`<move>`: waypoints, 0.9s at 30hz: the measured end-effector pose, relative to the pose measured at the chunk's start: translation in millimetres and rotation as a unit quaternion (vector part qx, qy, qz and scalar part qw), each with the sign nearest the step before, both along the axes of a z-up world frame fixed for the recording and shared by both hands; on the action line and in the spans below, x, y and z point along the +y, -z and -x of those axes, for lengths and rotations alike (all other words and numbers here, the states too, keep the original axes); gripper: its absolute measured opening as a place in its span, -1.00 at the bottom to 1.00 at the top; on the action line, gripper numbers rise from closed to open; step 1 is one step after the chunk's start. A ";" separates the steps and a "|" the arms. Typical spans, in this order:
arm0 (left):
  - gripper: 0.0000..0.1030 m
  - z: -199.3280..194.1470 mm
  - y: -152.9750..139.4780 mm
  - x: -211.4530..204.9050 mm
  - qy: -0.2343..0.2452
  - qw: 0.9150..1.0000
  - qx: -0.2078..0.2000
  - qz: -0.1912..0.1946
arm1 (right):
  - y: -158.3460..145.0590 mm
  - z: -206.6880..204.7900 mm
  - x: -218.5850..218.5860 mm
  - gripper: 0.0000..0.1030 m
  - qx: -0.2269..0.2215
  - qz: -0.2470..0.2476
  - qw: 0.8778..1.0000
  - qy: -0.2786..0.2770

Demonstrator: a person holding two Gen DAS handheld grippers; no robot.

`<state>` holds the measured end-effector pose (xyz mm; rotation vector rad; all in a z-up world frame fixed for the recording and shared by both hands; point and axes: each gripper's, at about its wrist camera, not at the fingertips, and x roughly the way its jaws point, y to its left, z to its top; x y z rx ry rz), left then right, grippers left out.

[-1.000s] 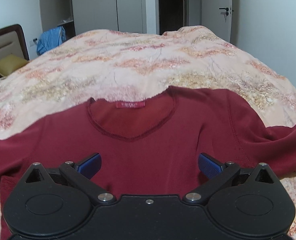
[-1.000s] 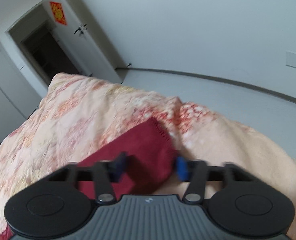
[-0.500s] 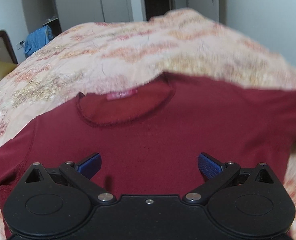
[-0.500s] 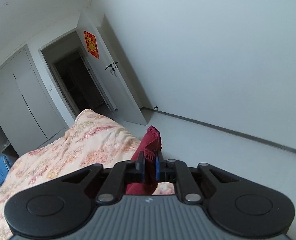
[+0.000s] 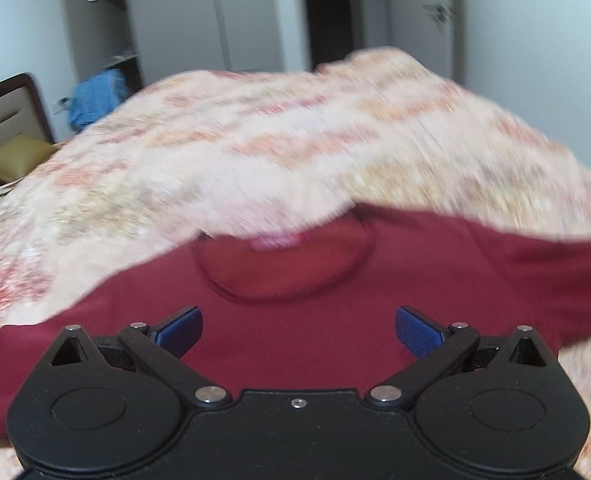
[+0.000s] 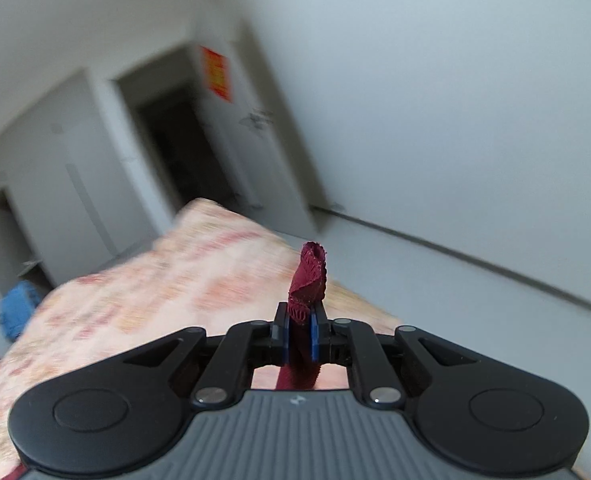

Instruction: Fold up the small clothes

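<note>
A dark red long-sleeved top [image 5: 295, 320] lies spread on the bed, its neckline with a pink label [image 5: 275, 242] facing away from me. My left gripper [image 5: 298, 332] hovers over the chest of the top, its blue pads wide apart and nothing between them. In the right wrist view my right gripper [image 6: 299, 334] is shut on a sleeve end [image 6: 307, 276] of the top. That cuff sticks up twisted above the blue pads, held above the bed. The right sleeve [image 5: 555, 264] stretches off toward the picture's right edge.
The bed carries a peach floral quilt [image 5: 295, 140]. A yellow pillow [image 5: 11, 156] and dark headboard sit at the left. Blue clothing [image 5: 95, 96] hangs by the white wardrobes. A dark doorway [image 6: 179, 148] and a door with a red decoration [image 6: 216, 74] stand beyond the bed's far end.
My right gripper closed on the sleeve end and lifted it off the quilt. The left gripper rose, staying open over the top; the right sleeve is now drawn out sideways.
</note>
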<state>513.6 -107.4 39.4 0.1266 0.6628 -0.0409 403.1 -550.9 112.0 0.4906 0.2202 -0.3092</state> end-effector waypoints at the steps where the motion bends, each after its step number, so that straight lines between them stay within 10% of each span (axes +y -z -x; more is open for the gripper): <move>1: 0.99 1.6 -7.9 6.0 -0.011 1.000 -0.008 0.006 | -12.9 -6.1 17.1 -0.79 -0.010 0.008 1.000 -0.019; 11: 0.99 23.8 -66.3 99.6 -0.098 0.991 -0.077 0.056 | -65.7 -62.2 239.3 -0.78 -0.078 0.056 0.959 -0.266; 27: 0.99 27.2 -27.8 200.1 -0.165 0.984 -0.046 0.057 | 80.8 -89.1 465.1 -0.66 0.104 0.053 0.886 -0.448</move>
